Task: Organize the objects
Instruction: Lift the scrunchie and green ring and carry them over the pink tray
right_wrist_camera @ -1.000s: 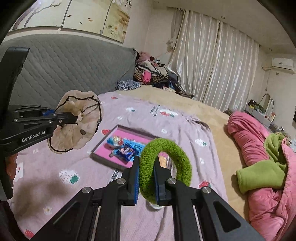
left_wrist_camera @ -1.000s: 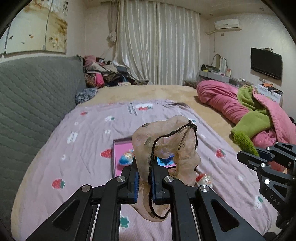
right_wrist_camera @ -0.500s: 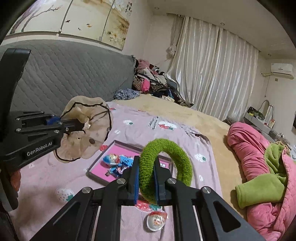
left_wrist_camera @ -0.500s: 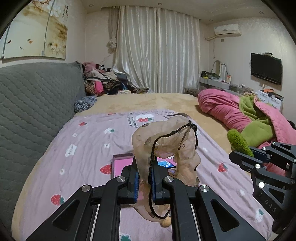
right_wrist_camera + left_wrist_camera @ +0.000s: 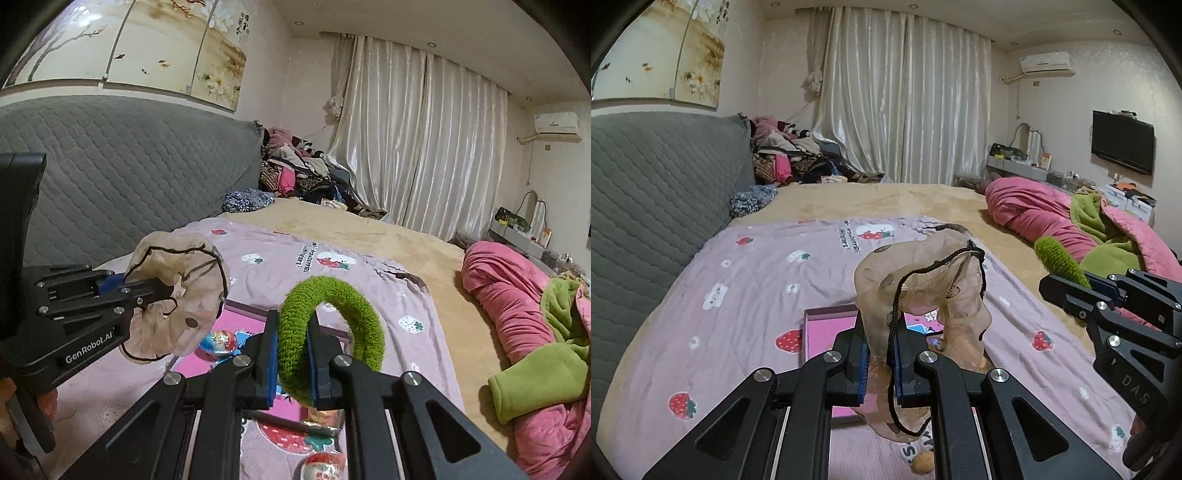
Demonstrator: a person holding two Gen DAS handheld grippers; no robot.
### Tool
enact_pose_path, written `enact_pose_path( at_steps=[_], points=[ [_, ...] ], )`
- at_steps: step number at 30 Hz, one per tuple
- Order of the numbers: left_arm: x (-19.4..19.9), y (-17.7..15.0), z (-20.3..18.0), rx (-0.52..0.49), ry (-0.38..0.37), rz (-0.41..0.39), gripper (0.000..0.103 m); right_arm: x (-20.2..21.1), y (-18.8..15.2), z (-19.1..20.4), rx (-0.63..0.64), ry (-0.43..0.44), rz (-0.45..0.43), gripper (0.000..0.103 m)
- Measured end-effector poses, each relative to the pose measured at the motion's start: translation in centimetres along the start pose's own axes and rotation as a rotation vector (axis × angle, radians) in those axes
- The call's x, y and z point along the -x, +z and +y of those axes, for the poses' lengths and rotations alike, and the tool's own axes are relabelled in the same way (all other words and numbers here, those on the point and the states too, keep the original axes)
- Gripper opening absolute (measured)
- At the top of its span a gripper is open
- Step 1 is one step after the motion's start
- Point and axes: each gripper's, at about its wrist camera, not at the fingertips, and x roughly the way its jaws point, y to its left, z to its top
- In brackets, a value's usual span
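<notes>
My left gripper (image 5: 879, 363) is shut on a sheer beige scrunchie (image 5: 923, 291) with black trim, held above the bed; the same scrunchie (image 5: 177, 299) shows at the left of the right wrist view. My right gripper (image 5: 292, 363) is shut on a fuzzy green scrunchie (image 5: 332, 332), whose tip (image 5: 1058, 260) pokes out at the right of the left wrist view. Below both lies a pink tray (image 5: 255, 321) (image 5: 822, 328) on the strawberry-print sheet, with a foil-wrapped egg (image 5: 219, 341) and blue packets inside. The grippers hide most of the tray.
A foil ball (image 5: 323, 467) lies on the sheet near the tray's front. A small brown ball (image 5: 923, 461) sits nearer me. A grey quilted headboard (image 5: 657, 192) runs along the left. A pink and green duvet (image 5: 1071, 221) is heaped at the right, clothes (image 5: 295, 170) at the back.
Both grippers have moved forward over the bed with their scrunchies still held. The pink tray now sits lower in both views, largely under the fingers.
</notes>
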Motion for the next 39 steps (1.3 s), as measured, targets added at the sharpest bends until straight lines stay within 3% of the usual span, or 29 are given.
enact_pose_path(
  at_steps=[14,23,39],
  points=[
    [-8.2,-2.0,3.4,0.053,0.002,0.002,0.010,-6.6,0.1,-1.7,-0.067,0.034,-0.027,0.013],
    [-13.4,-5.3,4.3,0.081,-0.008,0.036,0.010,-10.9,-2.3,-1.7,-0.109,0.056,-0.009,0.013],
    [-16.8,-7.6,6.9,0.103,0.012,0.046,0.010,-17.9,-4.4,-0.4,-0.127,0.059,0.043,0.013]
  ],
)
